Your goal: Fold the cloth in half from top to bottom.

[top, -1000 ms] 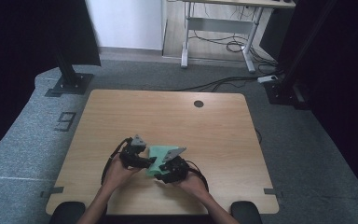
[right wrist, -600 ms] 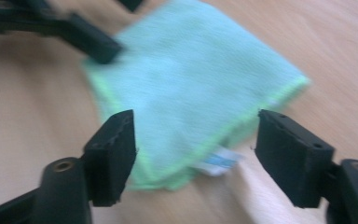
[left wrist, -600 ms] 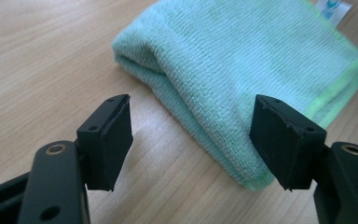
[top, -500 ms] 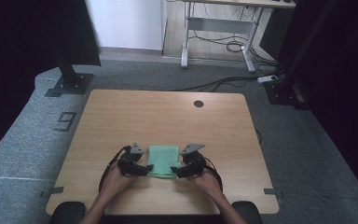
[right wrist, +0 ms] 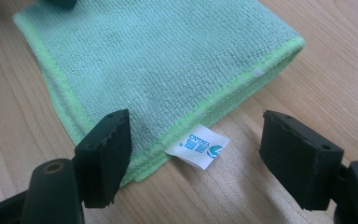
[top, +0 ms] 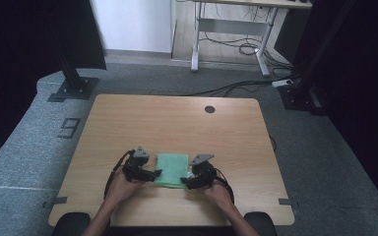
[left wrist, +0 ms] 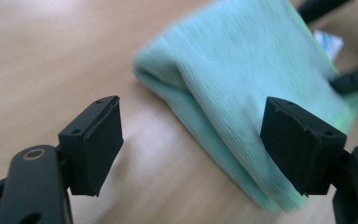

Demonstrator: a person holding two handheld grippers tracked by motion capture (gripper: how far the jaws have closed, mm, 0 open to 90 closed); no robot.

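hands rest low at the surface [top: 128,118] near edge, flanking the folded green cloth [top: 172,169]. left claw [top: 156,173] has just been opening, its jaws apart around the cloth's fold without pressing; right claw [top: 186,183] stands released at the tagged corner.

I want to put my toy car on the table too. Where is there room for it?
Lots of room. The whole far half of the table, from the green cloth up to the round hole, is bare. So are the strips toward the left and right edges. The near middle is crowded: left gripper and right gripper, both open, flank the cloth.
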